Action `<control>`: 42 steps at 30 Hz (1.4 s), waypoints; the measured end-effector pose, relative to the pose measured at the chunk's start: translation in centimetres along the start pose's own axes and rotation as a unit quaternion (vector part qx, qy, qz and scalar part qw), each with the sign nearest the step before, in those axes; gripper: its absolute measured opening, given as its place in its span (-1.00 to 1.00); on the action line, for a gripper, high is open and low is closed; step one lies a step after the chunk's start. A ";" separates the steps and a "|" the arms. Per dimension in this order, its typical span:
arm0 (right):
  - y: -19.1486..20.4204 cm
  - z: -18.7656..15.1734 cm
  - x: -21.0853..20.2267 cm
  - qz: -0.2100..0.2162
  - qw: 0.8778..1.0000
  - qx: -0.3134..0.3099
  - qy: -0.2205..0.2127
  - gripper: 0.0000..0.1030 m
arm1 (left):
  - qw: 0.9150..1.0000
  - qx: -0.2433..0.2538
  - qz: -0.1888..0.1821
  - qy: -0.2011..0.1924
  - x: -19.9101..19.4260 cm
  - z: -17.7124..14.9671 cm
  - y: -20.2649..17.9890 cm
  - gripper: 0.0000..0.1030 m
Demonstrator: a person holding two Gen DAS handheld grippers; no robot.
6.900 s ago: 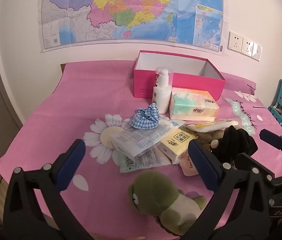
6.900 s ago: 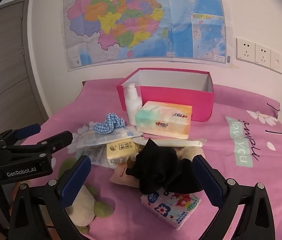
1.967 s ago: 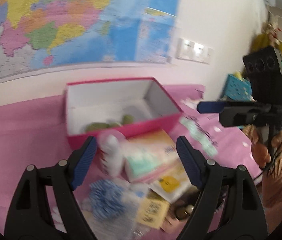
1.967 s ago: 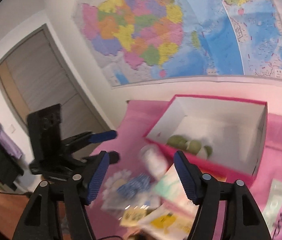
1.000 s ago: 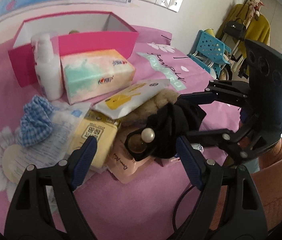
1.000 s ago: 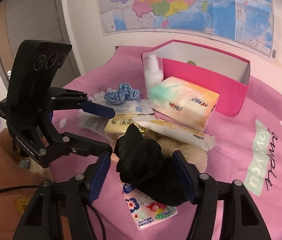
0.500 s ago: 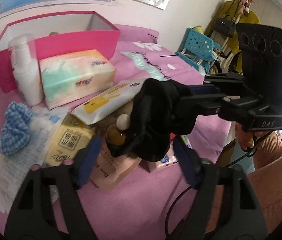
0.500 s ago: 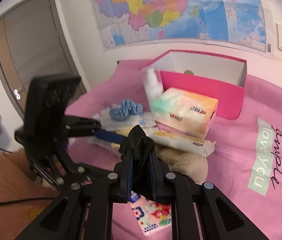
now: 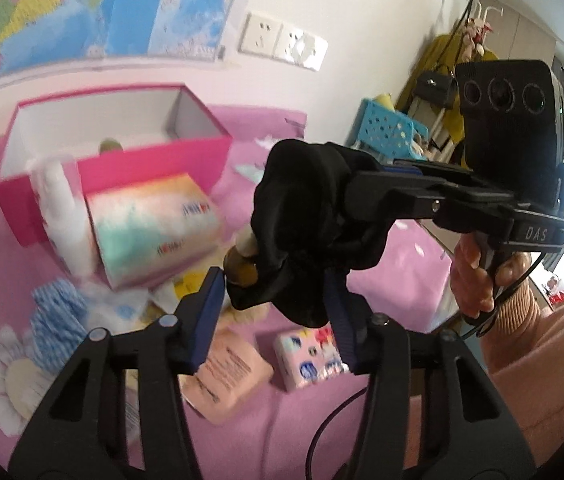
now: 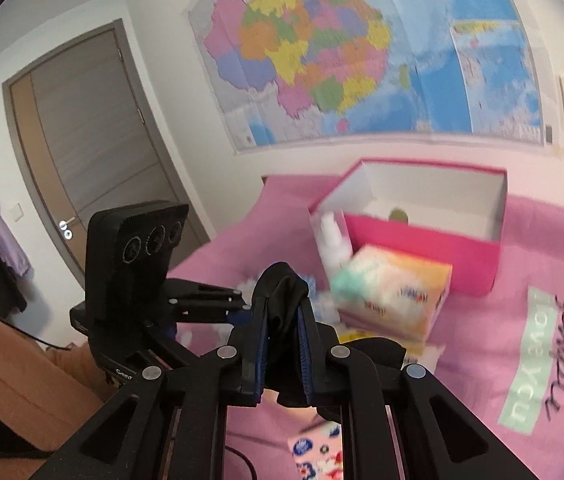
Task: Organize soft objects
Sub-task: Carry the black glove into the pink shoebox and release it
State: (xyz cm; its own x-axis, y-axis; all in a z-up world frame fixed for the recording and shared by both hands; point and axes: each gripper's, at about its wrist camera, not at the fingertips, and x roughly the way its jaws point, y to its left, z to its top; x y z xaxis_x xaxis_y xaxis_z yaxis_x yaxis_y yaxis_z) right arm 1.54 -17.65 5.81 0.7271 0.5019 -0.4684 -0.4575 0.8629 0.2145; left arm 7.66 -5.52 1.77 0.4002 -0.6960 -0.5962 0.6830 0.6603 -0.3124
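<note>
My right gripper is shut on a black fabric scrunchie and holds it in the air above the pink bed. In the left wrist view the scrunchie hangs from the right gripper, with a pearl and brown bead at its lower left. My left gripper is open, its fingers on either side of the scrunchie's lower edge. The pink box stands open behind, with a green plush inside. A blue checked scrunchie lies at the left.
A tissue box and a white pump bottle stand in front of the pink box. A pink sachet, a floral tissue pack and other packets lie on the bedspread. A door is at the left.
My right gripper has lifted the black scrunchie up off the pile and toward the box. My left gripper has risen with it and its fingers have narrowed around the scrunchie's lower edge.
</note>
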 end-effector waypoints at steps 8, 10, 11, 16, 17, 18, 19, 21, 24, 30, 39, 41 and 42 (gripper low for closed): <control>-2.2 4.3 0.4 -0.009 0.999 -0.011 -0.037 -0.75 | 0.999 -0.004 0.043 -0.027 0.1 5.4 1.2 0.02; -3.3 5.5 0.7 -0.004 0.999 -0.005 -0.045 -0.75 | 0.998 -0.006 0.049 -0.030 0.4 6.6 1.6 0.02; -3.8 6.0 0.8 -0.005 0.999 -0.003 -0.048 -0.75 | 0.998 -0.007 0.056 -0.031 0.7 7.3 1.9 0.02; -6.2 8.9 2.0 -0.015 0.998 0.002 -0.059 -0.75 | 0.996 -0.014 0.083 -0.029 1.8 10.4 3.7 0.01; -6.6 9.3 2.3 -0.016 0.998 0.004 -0.059 -0.75 | 0.995 -0.018 0.089 -0.028 2.0 10.9 4.1 0.01; -7.0 9.7 2.6 -0.019 0.998 0.002 -0.059 -0.75 | 0.995 -0.020 0.093 -0.026 2.2 11.3 4.6 0.01; -7.4 10.0 2.9 -0.022 0.998 0.003 -0.059 -0.74 | 0.995 -0.021 0.096 -0.025 2.3 11.6 4.8 0.01; -8.4 10.8 3.7 -0.028 0.998 0.007 -0.056 -0.75 | 0.994 -0.027 0.105 -0.019 3.0 12.4 5.6 0.01; -10.1 11.4 4.9 -0.033 0.998 0.018 -0.049 -0.74 | 0.992 -0.036 0.119 -0.007 4.3 13.2 6.4 0.01; -13.1 12.1 7.5 -0.047 0.998 0.036 -0.032 -0.74 | 0.987 -0.062 0.149 0.018 7.3 14.1 8.2 0.01; -17.8 10.7 12.4 -0.116 0.989 0.088 0.033 -0.41 | 0.982 -0.067 0.171 0.037 8.8 14.1 8.1 0.02; -18.2 10.1 12.7 -0.144 0.984 0.091 0.044 -0.38 | 0.982 -0.060 0.177 0.030 8.2 13.8 7.7 0.03; -18.3 9.9 12.5 -0.154 0.983 0.093 0.043 -0.34 | 0.982 -0.058 0.180 0.024 7.6 13.6 7.3 0.03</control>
State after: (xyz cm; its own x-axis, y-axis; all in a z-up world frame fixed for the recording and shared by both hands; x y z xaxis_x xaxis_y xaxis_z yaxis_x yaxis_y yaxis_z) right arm 24.02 -26.60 4.51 0.7674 0.2152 -0.6040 -0.1154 0.9730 0.2000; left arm 24.05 -9.81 5.00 0.5725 -0.3989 -0.7164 0.4260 0.8912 -0.1557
